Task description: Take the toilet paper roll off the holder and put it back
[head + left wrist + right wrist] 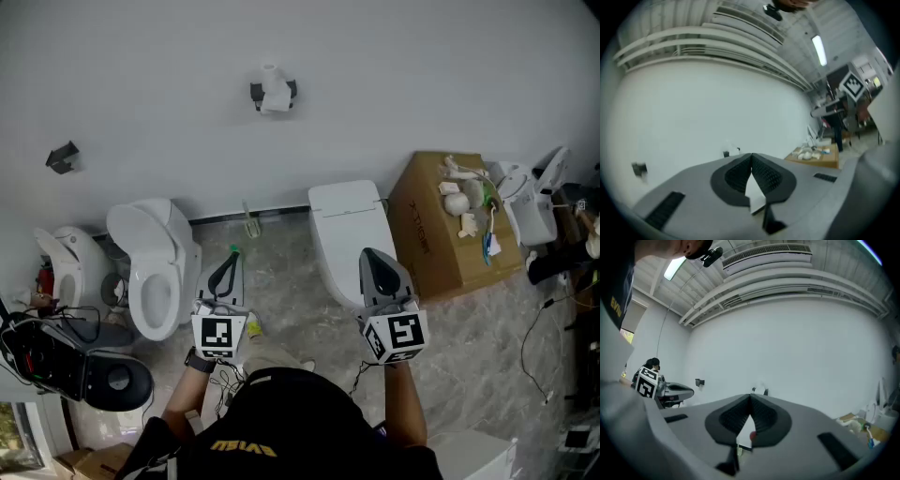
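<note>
The toilet paper roll sits on its holder high on the white wall, well apart from both grippers. The left gripper and the right gripper point level toward that wall. Each one's fingers are pressed together at the tips with nothing between them. Below them stand an open toilet, a closed toilet and a cardboard box.

Soft paper roll, glossy white ceramic toilet, matt brown cardboard box, polished marbled floor tiles.
</note>
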Tool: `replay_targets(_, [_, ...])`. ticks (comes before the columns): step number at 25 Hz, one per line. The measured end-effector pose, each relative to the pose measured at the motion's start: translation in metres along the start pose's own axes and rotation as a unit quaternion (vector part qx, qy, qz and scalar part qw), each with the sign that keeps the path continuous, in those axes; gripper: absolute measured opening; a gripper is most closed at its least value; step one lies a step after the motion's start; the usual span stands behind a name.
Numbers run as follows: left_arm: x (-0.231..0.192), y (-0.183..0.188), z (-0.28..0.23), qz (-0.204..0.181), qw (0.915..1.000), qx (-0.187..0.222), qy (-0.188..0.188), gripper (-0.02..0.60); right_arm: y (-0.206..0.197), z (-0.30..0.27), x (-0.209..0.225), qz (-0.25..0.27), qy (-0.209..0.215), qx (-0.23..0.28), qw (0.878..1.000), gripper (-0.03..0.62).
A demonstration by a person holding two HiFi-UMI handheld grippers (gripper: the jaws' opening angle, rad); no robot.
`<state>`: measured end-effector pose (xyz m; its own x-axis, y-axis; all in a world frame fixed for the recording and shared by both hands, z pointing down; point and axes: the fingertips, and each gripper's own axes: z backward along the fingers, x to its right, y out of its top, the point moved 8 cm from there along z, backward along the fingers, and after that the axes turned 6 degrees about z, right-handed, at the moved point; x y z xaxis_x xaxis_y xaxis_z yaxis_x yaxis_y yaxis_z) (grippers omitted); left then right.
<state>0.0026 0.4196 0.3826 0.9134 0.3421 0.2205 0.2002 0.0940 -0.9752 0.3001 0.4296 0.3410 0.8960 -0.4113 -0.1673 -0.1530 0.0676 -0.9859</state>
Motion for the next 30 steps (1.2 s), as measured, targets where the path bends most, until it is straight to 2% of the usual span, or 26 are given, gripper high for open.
replay_targets(1, [0.011,0.006,0.006,-0.045,0.9989,0.002,-0.011,0.011,0.0,0.008,0.0,-0.004,0.007,-0.012,1.0,-0.008])
replay_targets(2, [0.021,0.011,0.01,-0.074,0.997,0.004,-0.021,0.011,0.001,0.014,0.0,-0.007,0.013,-0.023,1.0,-0.007])
replay_targets(3, [0.028,0.015,0.011,-0.077,0.9967,0.004,-0.027,0.011,0.001,0.018,0.002,-0.009,0.017,-0.03,0.999,-0.008])
replay_targets(7, [0.025,0.017,0.004,0.024,0.9996,0.0,-0.014,0.011,0.004,0.016,0.006,0.0,0.012,-0.029,0.999,-0.006])
replay_targets(9, [0.022,0.011,0.006,0.041,0.9991,-0.012,-0.006,0.011,0.002,0.017,0.005,0.003,0.008,-0.029,1.0,-0.007])
replay_targets(12, [0.014,0.003,0.013,0.035,0.9989,-0.031,0.009,0.011,-0.003,0.016,0.003,-0.001,0.015,-0.029,0.999,-0.006])
replay_targets(19, [0.002,0.003,0.017,0.027,0.9988,-0.033,0.024,0.011,0.0,0.003,-0.002,0.011,0.036,-0.017,0.999,-0.002])
replay_targets(22, [0.003,0.005,0.015,0.023,0.999,-0.032,0.02,0.011,0.002,0.001,0.0,0.011,0.034,-0.018,0.999,0.034])
replay_targets(26, [0.005,0.007,0.017,-0.01,0.9994,-0.03,0.011,0.011,0.004,-0.002,-0.004,0.013,0.047,-0.02,0.999,0.092])
replay_targets(28, [0.006,0.007,0.018,-0.008,0.9996,-0.027,0.006,0.011,0.004,-0.002,-0.005,0.016,0.052,-0.021,0.998,0.141])
replay_targets(30, [0.006,0.007,0.018,-0.004,0.9996,-0.027,0.007,0.011,0.005,-0.002,-0.005,0.02,0.054,-0.023,0.998,0.153])
